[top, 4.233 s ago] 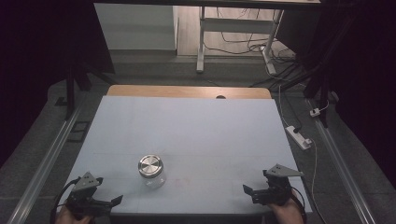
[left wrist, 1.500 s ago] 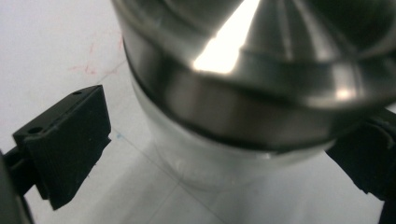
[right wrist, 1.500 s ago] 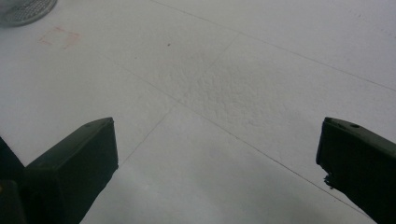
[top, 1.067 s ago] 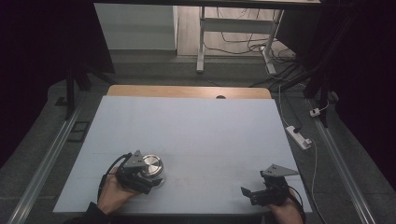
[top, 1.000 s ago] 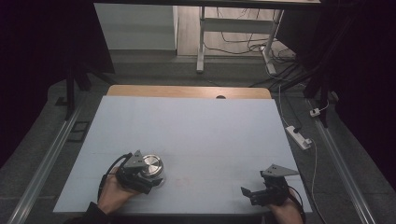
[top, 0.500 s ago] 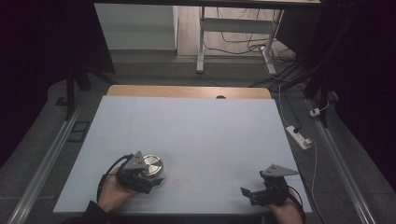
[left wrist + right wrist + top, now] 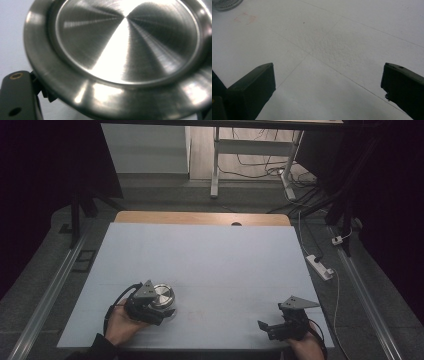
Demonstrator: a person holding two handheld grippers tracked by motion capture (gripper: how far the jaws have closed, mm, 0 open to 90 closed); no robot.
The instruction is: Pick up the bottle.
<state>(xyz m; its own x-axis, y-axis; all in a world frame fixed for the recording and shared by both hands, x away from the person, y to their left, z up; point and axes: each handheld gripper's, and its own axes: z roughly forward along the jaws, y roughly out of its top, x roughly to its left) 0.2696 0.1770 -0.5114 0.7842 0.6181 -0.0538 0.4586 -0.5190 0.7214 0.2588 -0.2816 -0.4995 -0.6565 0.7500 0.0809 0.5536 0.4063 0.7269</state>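
A small glass jar with a shiny steel lid (image 7: 164, 295) stands near the front left of the pale table (image 7: 215, 260). My left gripper (image 7: 161, 306) reaches it from the left and is shut on the jar below the lid. In the left gripper view the lid (image 7: 125, 50) looms close, with one black finger (image 7: 17, 100) tucked under its rim. My right gripper (image 7: 267, 330) rests at the table's front right, open, with bare table between its fingers (image 7: 328, 85). A grey piece of the jar (image 7: 224, 3) peeks in at that view's top left corner.
A wooden strip (image 7: 200, 218) edges the table's far side. A white power strip (image 7: 320, 266) and cables lie on the floor at the right. A faint reddish mark (image 7: 244, 18) is on the table sheet between the jar and the right gripper.
Since the oldest frame my left gripper has come from the front left corner up to the jar. Over the last second nothing visibly shifts in the high view.
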